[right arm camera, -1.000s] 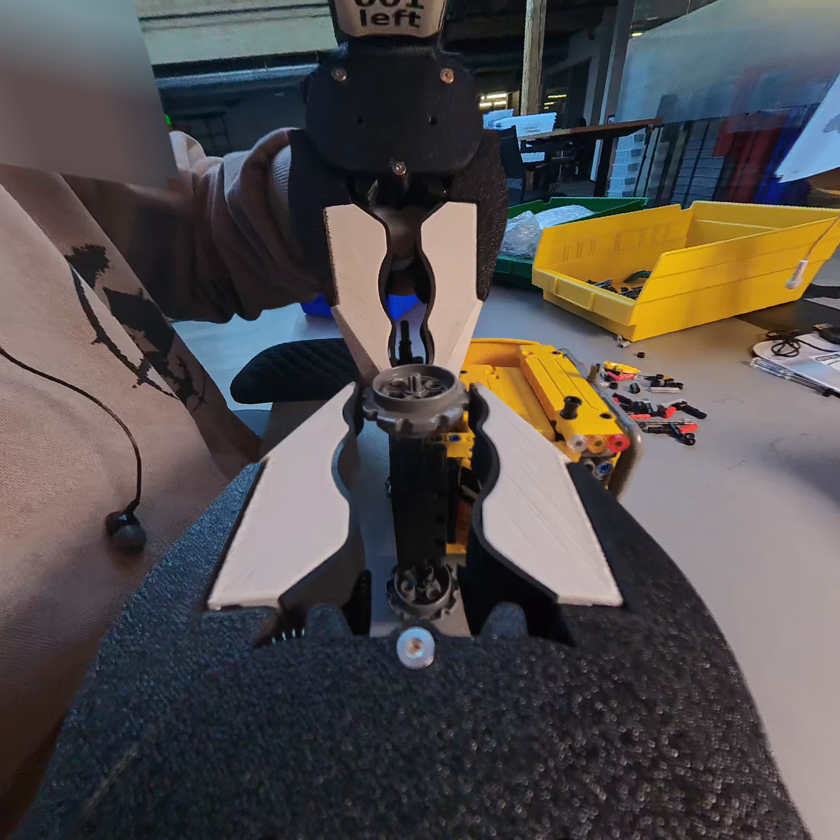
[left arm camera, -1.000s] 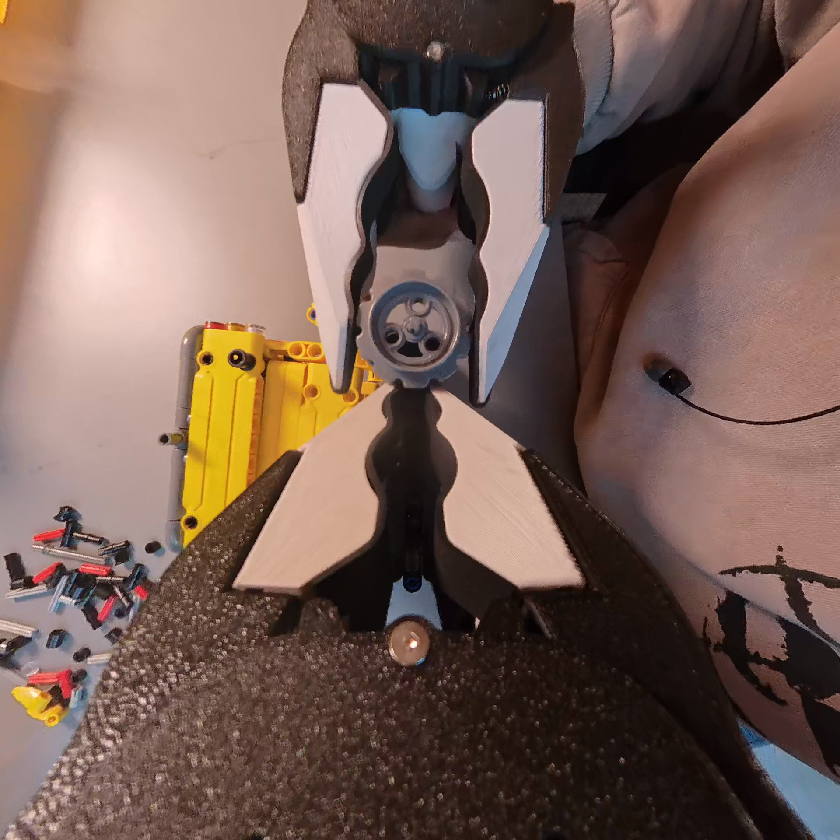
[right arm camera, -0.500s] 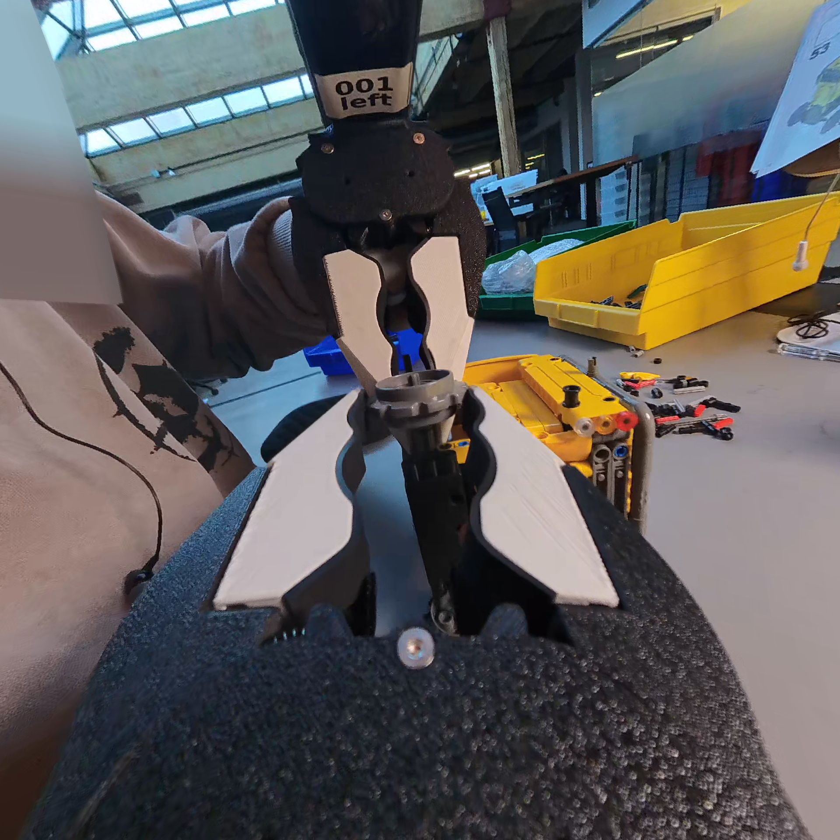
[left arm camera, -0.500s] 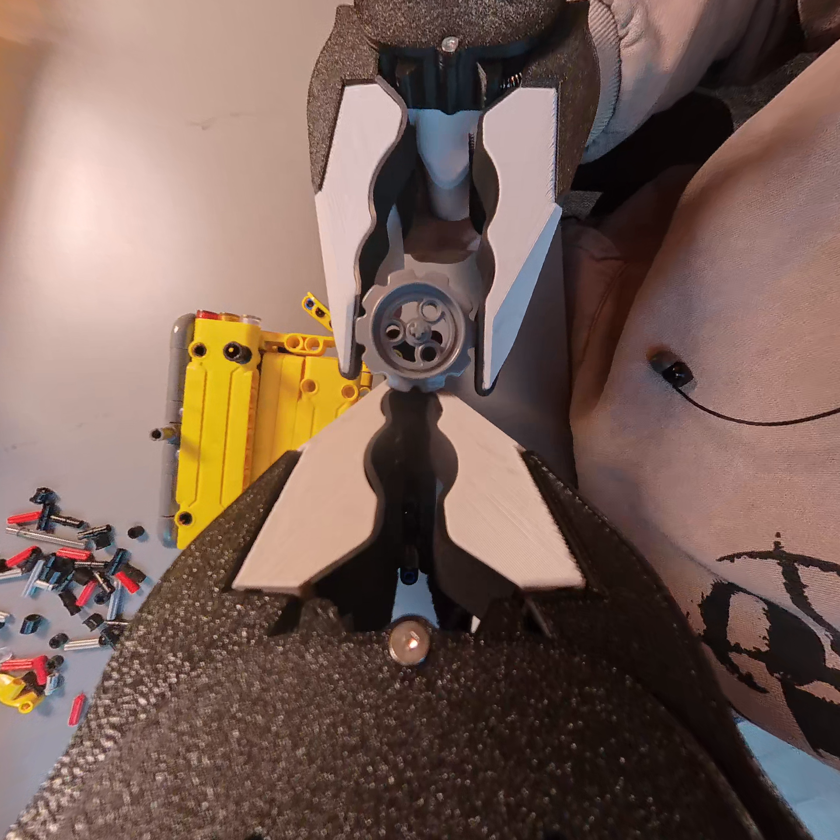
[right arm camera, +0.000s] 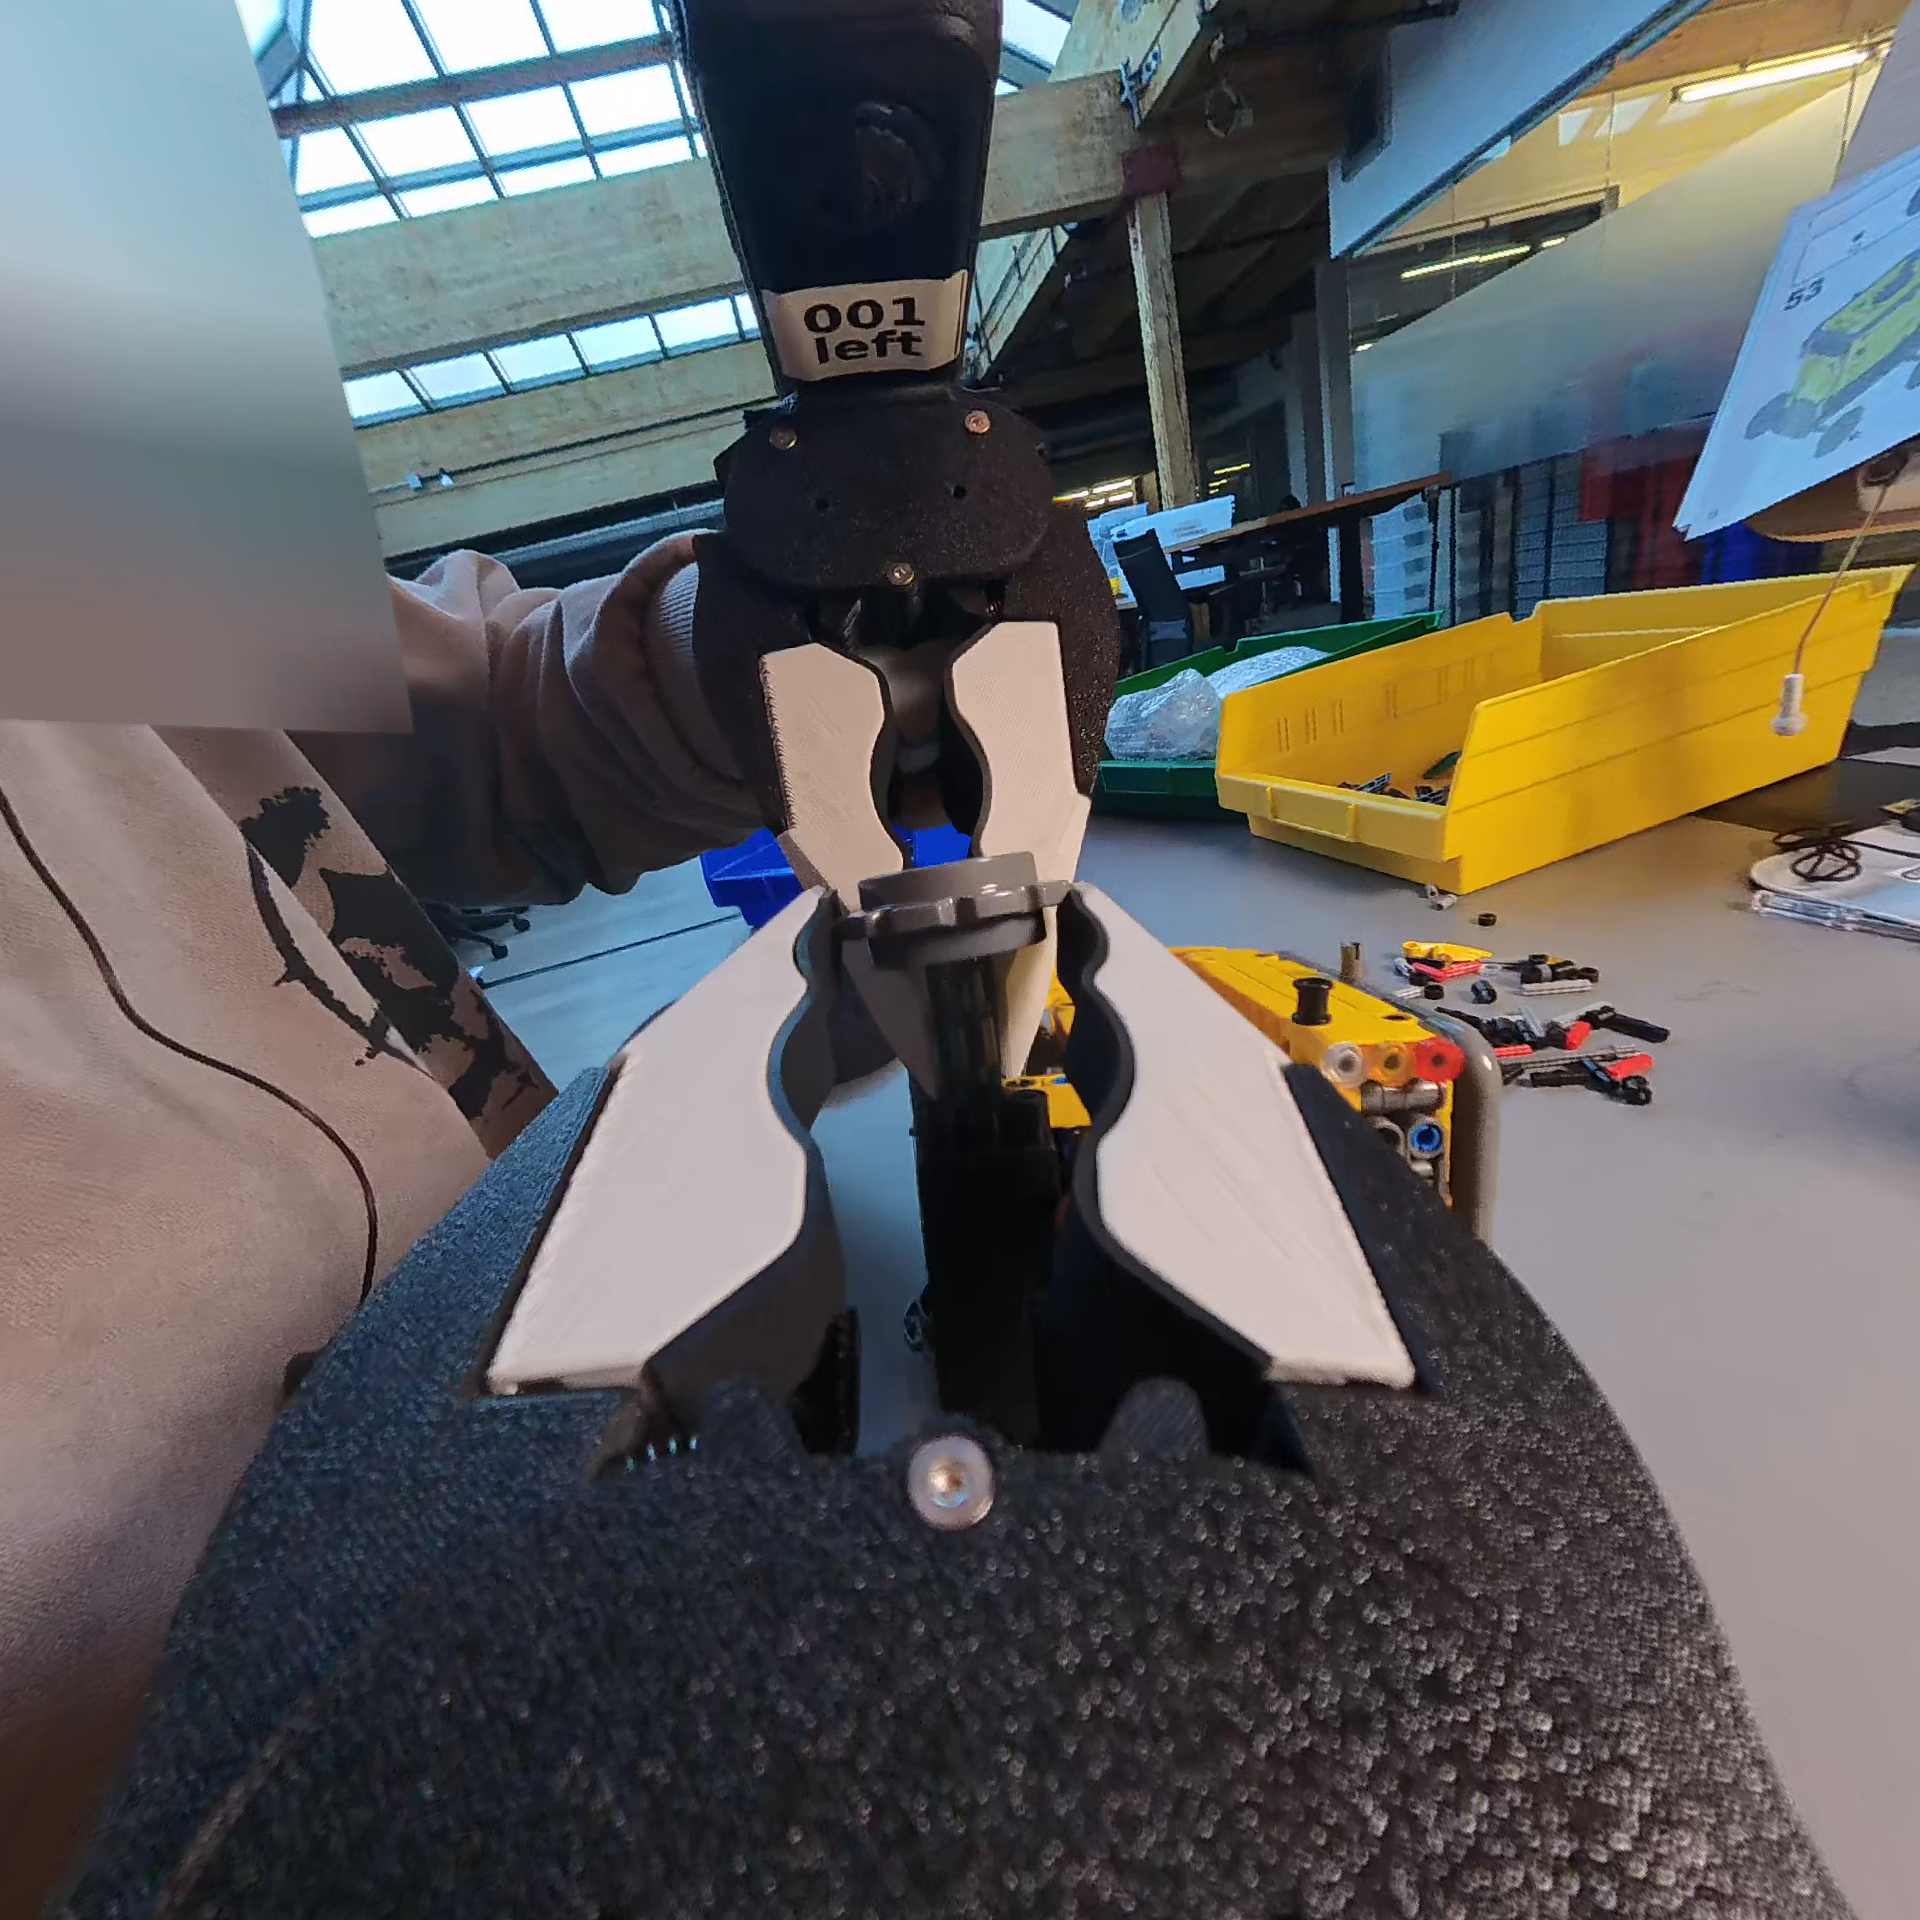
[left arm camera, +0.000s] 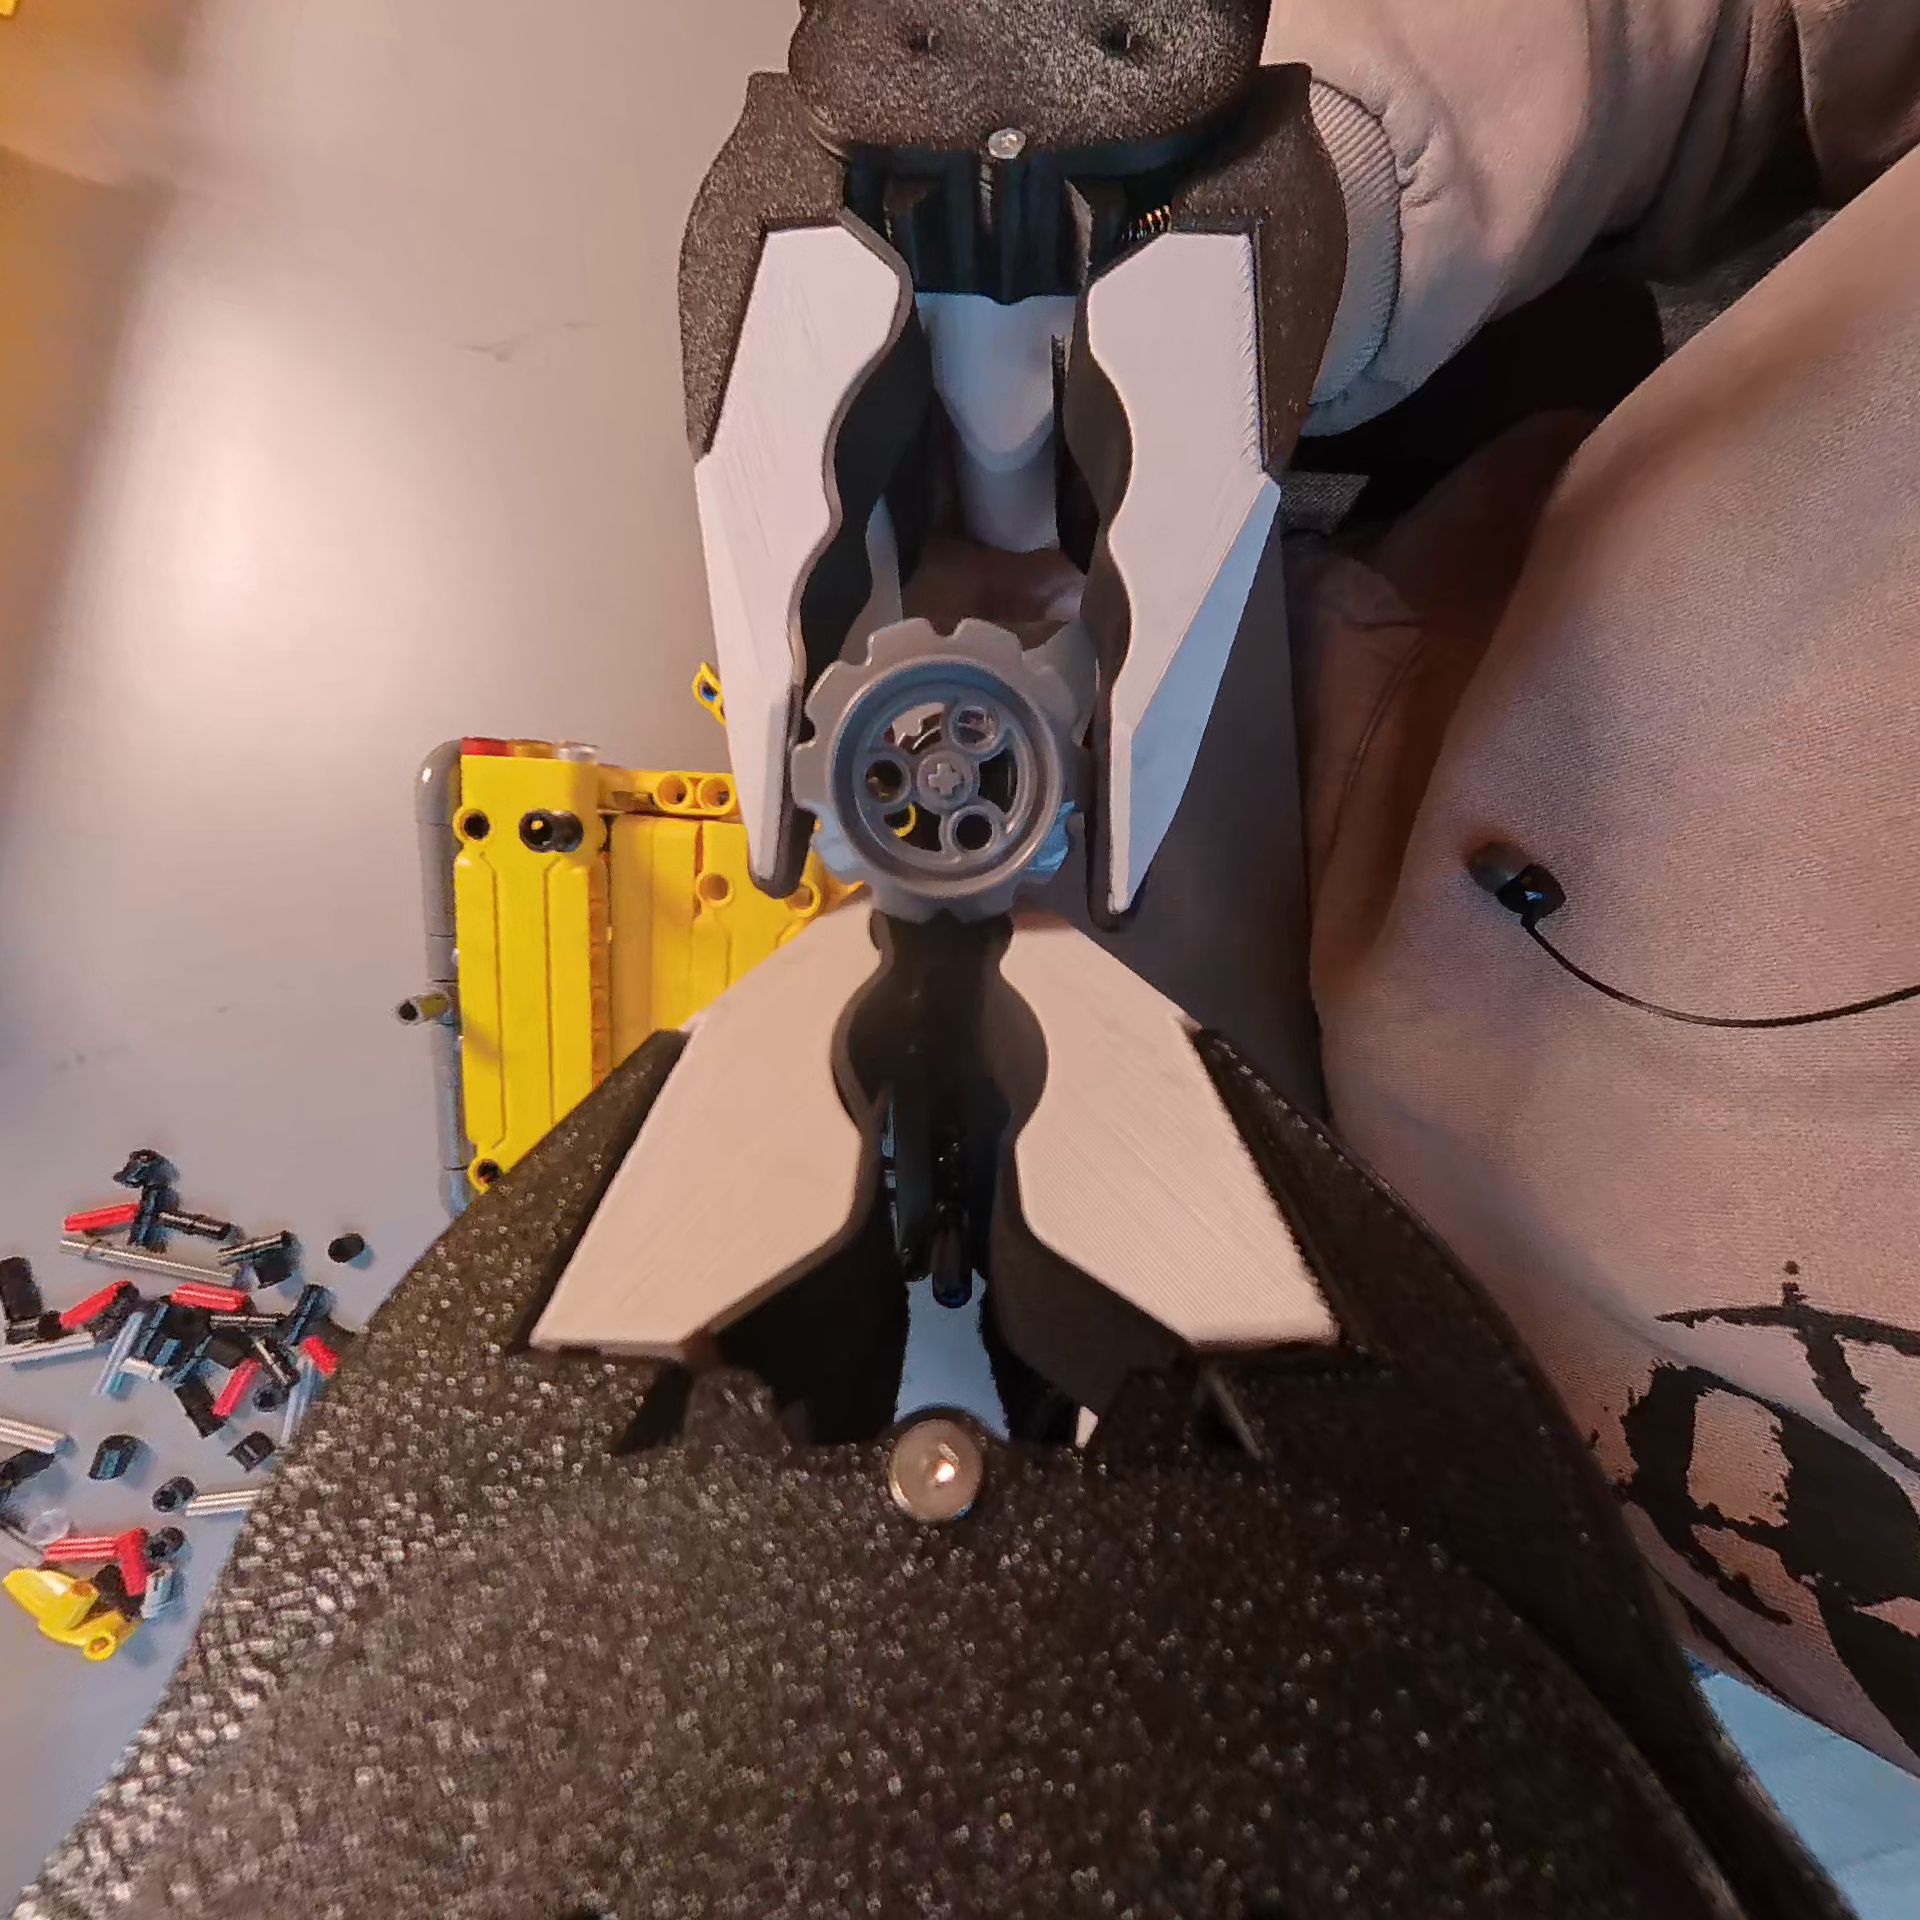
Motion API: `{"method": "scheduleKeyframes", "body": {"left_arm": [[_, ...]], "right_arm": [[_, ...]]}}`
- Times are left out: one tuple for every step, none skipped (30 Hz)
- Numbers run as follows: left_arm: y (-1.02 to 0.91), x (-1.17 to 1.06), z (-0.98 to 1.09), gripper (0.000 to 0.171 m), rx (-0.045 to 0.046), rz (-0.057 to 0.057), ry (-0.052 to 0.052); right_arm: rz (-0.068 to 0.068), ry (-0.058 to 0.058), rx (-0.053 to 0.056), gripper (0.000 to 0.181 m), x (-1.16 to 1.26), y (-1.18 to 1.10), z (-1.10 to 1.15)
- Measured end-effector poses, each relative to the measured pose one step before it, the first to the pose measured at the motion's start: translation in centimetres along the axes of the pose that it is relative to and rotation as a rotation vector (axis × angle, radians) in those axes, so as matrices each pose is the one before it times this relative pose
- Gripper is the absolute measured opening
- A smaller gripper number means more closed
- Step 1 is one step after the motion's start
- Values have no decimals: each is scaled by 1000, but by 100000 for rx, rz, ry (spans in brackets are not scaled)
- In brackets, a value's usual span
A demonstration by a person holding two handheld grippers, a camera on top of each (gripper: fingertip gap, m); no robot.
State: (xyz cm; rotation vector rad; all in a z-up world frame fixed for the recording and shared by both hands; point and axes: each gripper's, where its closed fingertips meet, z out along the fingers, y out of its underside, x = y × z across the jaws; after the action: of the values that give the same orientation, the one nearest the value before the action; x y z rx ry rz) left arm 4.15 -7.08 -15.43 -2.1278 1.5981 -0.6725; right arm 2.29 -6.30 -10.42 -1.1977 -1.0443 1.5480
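A grey toothed wheel (left arm camera: 940,779) sits on the end of a black axle assembly (right arm camera: 982,1195). My right gripper (right arm camera: 951,899) is shut on the wheel (right arm camera: 961,909) from both sides, and the assembly hangs down between its fingers. In the left wrist view the right gripper (left arm camera: 940,899) reaches in from the top. My left gripper (left arm camera: 940,920) is shut on a black part of the assembly (left arm camera: 925,1195) right under the wheel. In the right wrist view the left gripper's fingers (right arm camera: 831,748) come down from above onto the wheel.
A yellow brick-built model (left arm camera: 530,987) lies on the grey table behind the grippers, also seen in the right wrist view (right arm camera: 1278,997). Loose small parts (left arm camera: 177,1320) lie beside it. A yellow bin (right arm camera: 1507,748) and a green bin (right arm camera: 1164,779) stand farther back. A person's beige sweatshirt (left arm camera: 1610,831) is close. One gripper's finger ends stand about 5 cm off the other's.
The wheel has turned in the left wrist view. The right gripper has tilted upward, so the assembly now hangs steeper and its lower wheel has gone from sight. Both grips have held.
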Motion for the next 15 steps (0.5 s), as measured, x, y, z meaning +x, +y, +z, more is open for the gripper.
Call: {"method": "scheduleKeyframes", "body": {"left_arm": [[-38, -66, 39, 6, -155, 84, -262], [-43, -53, 36, 6, -662, 577, -598], [-39, -53, 14, 6, -513, 562, -548], [-68, -87, -3, 6, 90, -250, -184], [-71, -98, 63, 6, 534, -622, -45], [-25, -14, 85, 6, -195, 82, -120], [18, 64, 193, 6, -821, 394, 97], [-76, 698, 653, 7, -426, 718, 3638], [-604, 1408, 1035, 2, 1848, 1813, 6347], [-304, 424, 550, 8, -2500, 4344, -442], [-247, -706, -57, 10, -3563, 4370, -6613], [259, -1218, -434, 7, -3349, 619, -6279], [485, -924, -256, 7, -818, -2795, -2193], [331, -258, -96, 7, 551, -3533, 1366], [23, 67, -44, 7, 881, -1181, 1703]], "right_arm": [[-85, 309, 179, 38, 124, -27, -69], [1013, -180, 776, 37, 42, -58, -54], [-576, 210, 75, 37, 37, -42, -36], [-87, -30, 233, 37, 58, -98, 19], [-219, 606, 192, 37, 184, -87, -29], [685, -218, 354, 37, 52, -2, -51], [-111, -3, 286, 37, 41, -30, -99], [941, -2067, 8130, 38, -303, -1420, -117], [2774, -4921, 16220, 38, -612, -3992, -95], [-9382, -20, 33, 37, 162, -1411, 639], [-4424, 2058, -3631, 38, 714, 84, 141], [3343, 1726, 935, 38, 842, 92, -675], [3584, 2404, 1515, 38, 771, -173, -930], [-1232, 2254, 1306, 39, 334, -589, -641], [-3949, 1788, 21, 39, 149, -608, -322]]}}
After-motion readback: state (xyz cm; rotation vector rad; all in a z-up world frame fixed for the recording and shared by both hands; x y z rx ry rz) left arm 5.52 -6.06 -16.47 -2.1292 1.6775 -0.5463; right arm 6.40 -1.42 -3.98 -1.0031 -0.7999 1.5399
